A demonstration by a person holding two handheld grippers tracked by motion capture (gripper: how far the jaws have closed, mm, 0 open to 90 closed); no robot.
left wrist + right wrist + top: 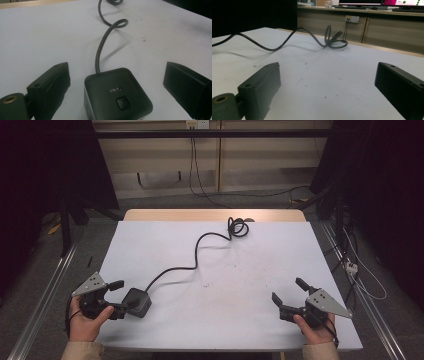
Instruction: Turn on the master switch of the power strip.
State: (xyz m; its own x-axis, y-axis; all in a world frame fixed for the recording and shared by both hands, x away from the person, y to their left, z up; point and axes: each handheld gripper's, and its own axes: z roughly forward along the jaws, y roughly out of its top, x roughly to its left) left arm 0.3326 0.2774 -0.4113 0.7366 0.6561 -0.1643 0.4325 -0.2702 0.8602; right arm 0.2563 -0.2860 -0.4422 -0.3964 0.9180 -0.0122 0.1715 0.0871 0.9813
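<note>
White table (165,240) w/ blk adapter (137,302), cord (200,247)

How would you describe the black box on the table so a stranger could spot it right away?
Start at the white table and go to its near left corner, by the left claw. Between that claw's open jaws sits a black box. It is a small, rounded cube with a button on top, and a black cable runs from it toward the far edge.

left gripper (119,296): we hold it low at the near left, jaws spread wide, fingers (50,85) pressing on nothing
left hand (86,317): wrapped round the gripper body, sleeve in from the bottom edge
right gripper (289,290): near right, jaws wide apart, fingers (260,82) bare
right hand (316,327): gripping from below, grey plate on top
</note>
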